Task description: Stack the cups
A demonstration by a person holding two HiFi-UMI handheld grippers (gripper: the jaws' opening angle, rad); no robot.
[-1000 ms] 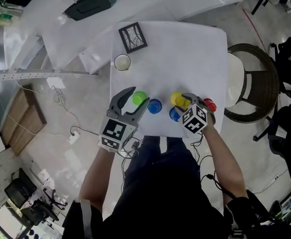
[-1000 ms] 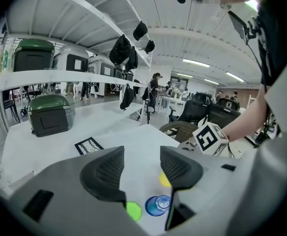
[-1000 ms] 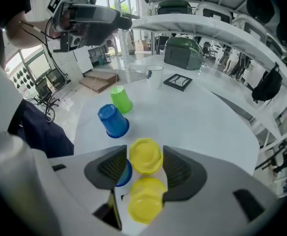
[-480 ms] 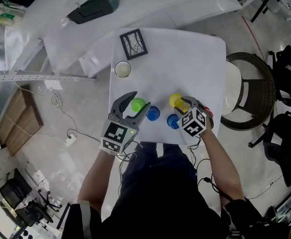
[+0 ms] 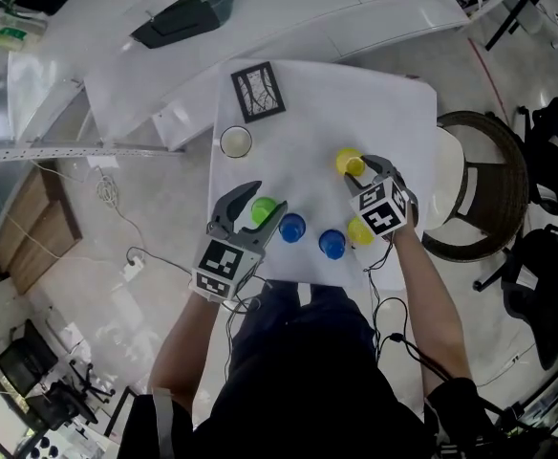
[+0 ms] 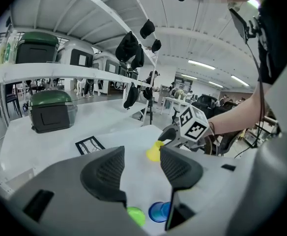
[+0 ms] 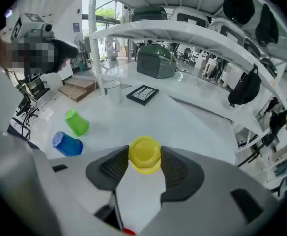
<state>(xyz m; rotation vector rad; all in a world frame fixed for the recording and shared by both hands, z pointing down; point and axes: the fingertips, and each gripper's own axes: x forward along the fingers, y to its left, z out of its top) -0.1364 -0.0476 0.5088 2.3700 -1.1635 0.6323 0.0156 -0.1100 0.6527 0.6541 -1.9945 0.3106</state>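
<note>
**A:** What does our right tool (image 7: 144, 157) have hold of?

**B:** The yellow cup (image 5: 349, 163). Our jaws have just been closing. Both ribbed pads (image 7: 116, 166) now press on its sides, and the jaws stand fairly wide around it. In the right gripper view we look at its flat end, squarely between the pads.

**A:** Is it off the tabletop (image 5: 355, 94)?

**B:** We cannot tell. In the head view it sits out beyond the other coloured cups, toward the middle of the white tabletop.

**A:** And our left tool (image 6: 141, 162)?

**B:** Its jaws are wide apart and grip nothing. The green cup (image 6: 136, 215) shows below the pads in the left gripper view. In the head view it appears between the two fingers (image 5: 236, 197), but we see no pad touching it.

**A:** What lies around that?

**B:** A blue cup (image 5: 291, 227) is just beside the green one, on its right. The other blue cup (image 5: 332, 244) stands nearer the tabletop's near edge. A second yellow cup (image 5: 360, 230) is right against it, partly under our right tool's marker cube (image 5: 382, 210). A sliver of red (image 7: 129, 231) shows at the bottom of the right gripper view, and we can't say what it is.

**A:** Farther out?

**B:** A white cup (image 5: 235, 142) stands near the left edge, with a black-framed card (image 5: 258, 92) beyond it toward the far corner. A round chair (image 5: 480, 175) stands off the tabletop's right side.
</note>
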